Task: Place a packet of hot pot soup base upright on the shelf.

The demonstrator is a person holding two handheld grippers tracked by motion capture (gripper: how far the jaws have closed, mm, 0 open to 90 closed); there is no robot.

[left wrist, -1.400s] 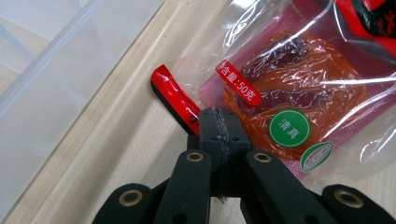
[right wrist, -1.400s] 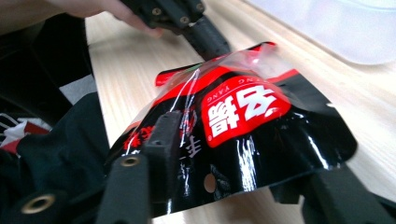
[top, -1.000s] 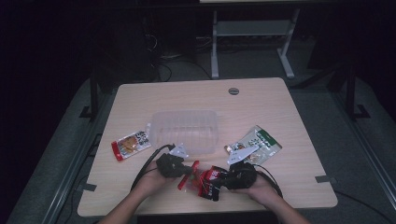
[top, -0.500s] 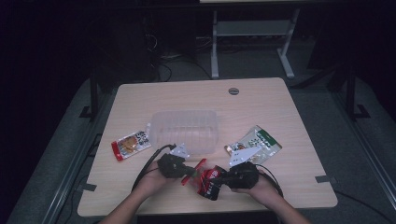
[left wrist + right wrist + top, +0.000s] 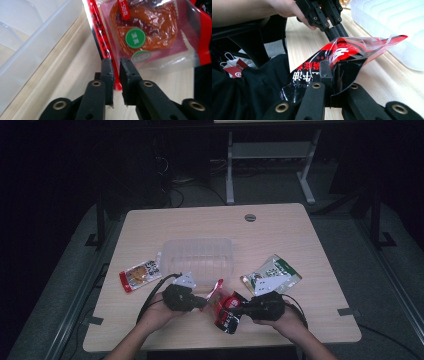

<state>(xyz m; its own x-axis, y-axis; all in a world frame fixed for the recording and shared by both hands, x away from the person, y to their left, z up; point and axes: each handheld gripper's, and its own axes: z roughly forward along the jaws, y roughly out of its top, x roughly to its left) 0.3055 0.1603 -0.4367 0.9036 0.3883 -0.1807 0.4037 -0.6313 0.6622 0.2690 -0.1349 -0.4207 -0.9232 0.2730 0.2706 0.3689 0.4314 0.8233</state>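
1. In the high view the room around the wooden table [image 5: 300,235] is dark — the hands and both grippers sit at the near edge, small and dim, and the jaws cannot be made out there.
2. The red snack packet [image 5: 226,309] hangs between the two grippers just above the near-middle of the table, in front of the clear plastic box [image 5: 199,258]. Its lower, black part is cut off from sight by the right gripper's own jaws in the right gripper view.
3. The left gripper [image 5: 116,72] has its two black jaws close together with the packet's red side seam [image 5: 102,40] running between them. A thin gap shows on either side of the seam, and the jaws have just been opening, so the pads no longer press on it.
4. The right gripper [image 5: 331,75] is clamped on the opposite end of the packet, the film creased and bunched between the pads.
5. The packet is clear film with red borders and white print. Through the window an orange-brown dried food shows, with two round green stickers [image 5: 135,38] on the front.
6. The print is too small or too crumpled to read.
7. Two more packets lie flat on the table — an orange one [image 5: 141,275] to the left of the box and a green one [image 5: 271,275] to the right.
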